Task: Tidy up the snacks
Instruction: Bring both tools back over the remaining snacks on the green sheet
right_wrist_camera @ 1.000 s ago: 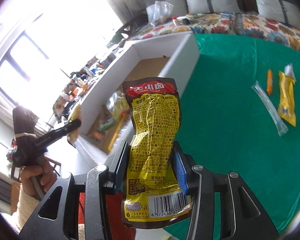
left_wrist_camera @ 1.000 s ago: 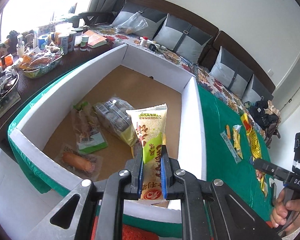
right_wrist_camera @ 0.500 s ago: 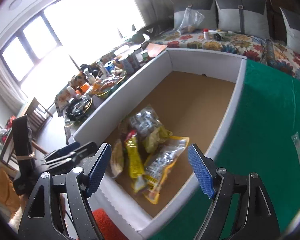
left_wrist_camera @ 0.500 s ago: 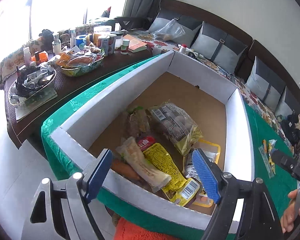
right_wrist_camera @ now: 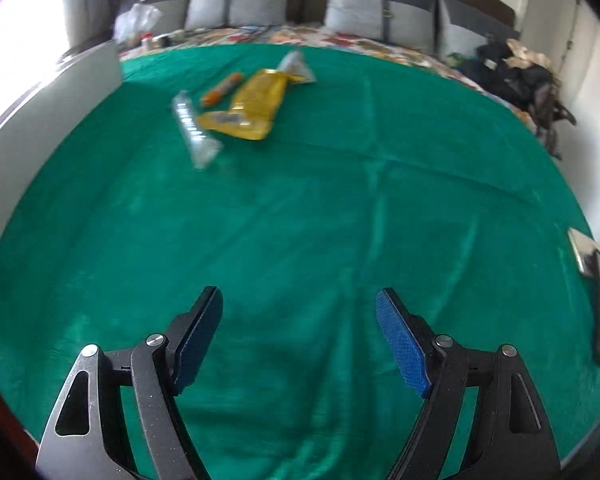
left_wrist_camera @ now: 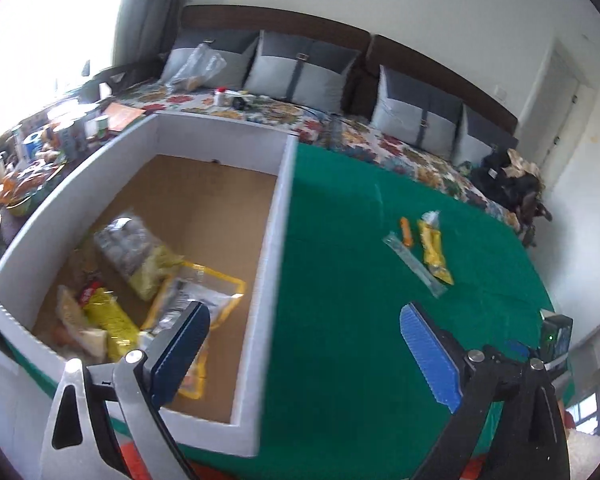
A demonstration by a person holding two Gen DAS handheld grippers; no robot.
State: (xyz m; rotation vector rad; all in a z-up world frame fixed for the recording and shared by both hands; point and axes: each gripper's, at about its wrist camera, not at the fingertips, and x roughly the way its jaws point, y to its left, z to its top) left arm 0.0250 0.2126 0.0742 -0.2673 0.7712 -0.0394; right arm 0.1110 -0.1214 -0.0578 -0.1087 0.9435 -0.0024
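Both the left gripper (left_wrist_camera: 304, 352) and the right gripper (right_wrist_camera: 298, 340) were released and empty; beyond the white box (left_wrist_camera: 274, 240), the yellow packet's (right_wrist_camera: 256, 106) print was too blurred to read.

Bench cloth (right_wrist_camera: 300, 220): my matt green fabric.
Box (left_wrist_camera: 278, 216): white corrugated walls, brown cardboard floor.
Snack packets (right_wrist_camera: 256, 108): glossy plastic.

Surface (right_wrist_camera: 300, 220): green cloth cover. Lying on it: white box (left_wrist_camera: 274, 216) at the left; yellow packet (right_wrist_camera: 256, 104), orange stick (right_wrist_camera: 221, 89) and clear packet (right_wrist_camera: 192, 130) clustered together, well apart from the box.
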